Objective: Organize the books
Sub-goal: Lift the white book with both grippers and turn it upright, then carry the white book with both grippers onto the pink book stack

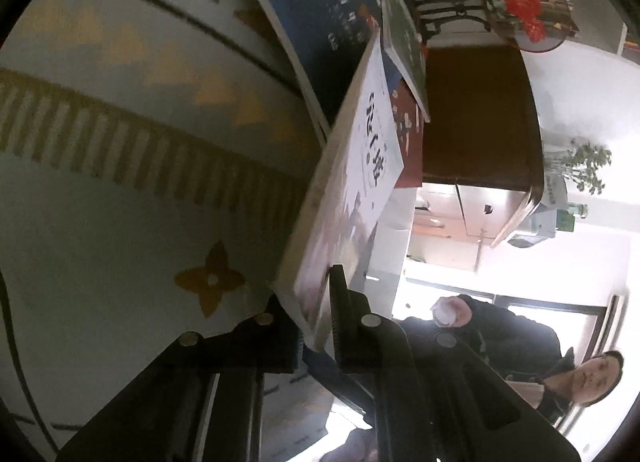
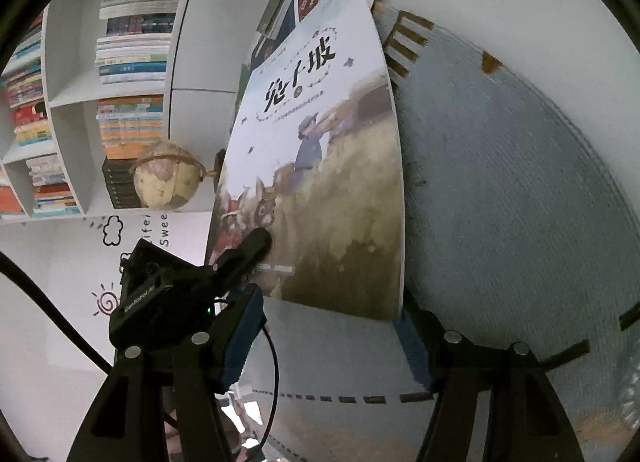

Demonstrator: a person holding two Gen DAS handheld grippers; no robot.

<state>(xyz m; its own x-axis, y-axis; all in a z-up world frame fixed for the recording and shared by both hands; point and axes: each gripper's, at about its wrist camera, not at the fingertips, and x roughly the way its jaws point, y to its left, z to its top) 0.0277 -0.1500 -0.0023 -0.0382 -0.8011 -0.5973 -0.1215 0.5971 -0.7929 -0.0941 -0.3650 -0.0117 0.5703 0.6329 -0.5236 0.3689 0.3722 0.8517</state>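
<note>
Left wrist view: the left gripper point(image 1: 316, 302) clamps a rabbit picture book point(image 1: 352, 181) by its corner, lifted above the rug point(image 1: 120, 181). The right gripper point(image 2: 332, 338) hangs wide open nearby. Other books point(image 1: 320, 21) lie jumbled, so sorting seems barely started.

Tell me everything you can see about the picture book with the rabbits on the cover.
The picture book is a thin paperback with a glossy cover: white on top with black Chinese title characters, and below a painted scene of a figure in blue, two rabbits and brownish ground. It is closed and lifted at an angle above the patterned tablecloth, its cover bowing slightly. The left gripper is shut on its lower edge. The right gripper is open just below it. Other books lie behind it.
</note>
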